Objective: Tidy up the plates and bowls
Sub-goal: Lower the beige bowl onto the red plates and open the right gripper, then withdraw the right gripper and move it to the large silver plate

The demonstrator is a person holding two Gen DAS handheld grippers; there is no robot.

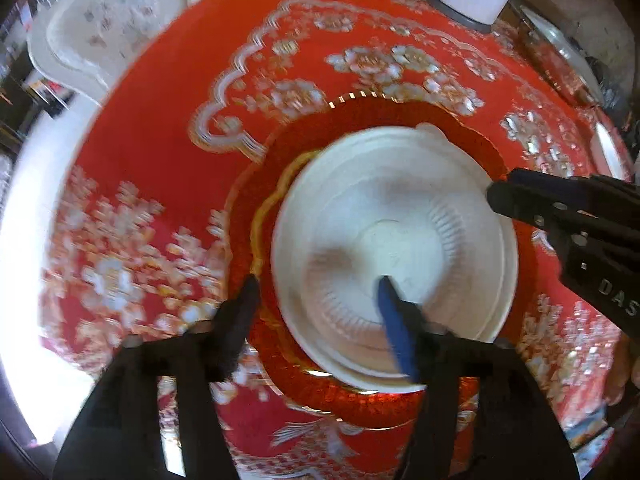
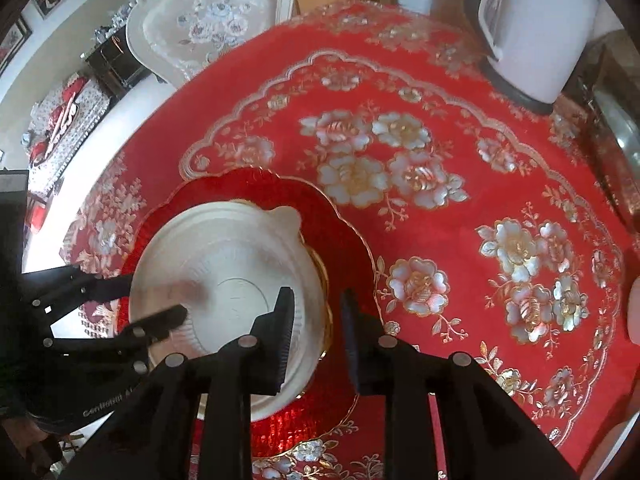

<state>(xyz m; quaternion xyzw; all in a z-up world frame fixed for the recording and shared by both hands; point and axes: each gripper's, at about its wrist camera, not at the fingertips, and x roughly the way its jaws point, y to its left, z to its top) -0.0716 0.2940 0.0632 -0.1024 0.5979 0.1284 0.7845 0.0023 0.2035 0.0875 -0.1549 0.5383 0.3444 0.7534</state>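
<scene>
Both jaws stand wide: the left hand-held gripper (image 1: pixel 316 280) and right hand-held gripper (image 2: pixel 314 300) each straddle the white bowl's (image 2: pixel 228 276) rim. Close evenly on opposite sides, then lift it level off the red plate (image 2: pixel 344 236).

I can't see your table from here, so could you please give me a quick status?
Both grippers, left and right, open astride white bowl rim. Bowl on red plate. Nothing obstructing.

White ribbed bowl (image 2: pixel 224 280) on red, gold-rimmed plate (image 2: pixel 256 184). Tablecloth (image 2: pixel 440 240) red with white-and-gold floral pattern. Grippers black.
</scene>
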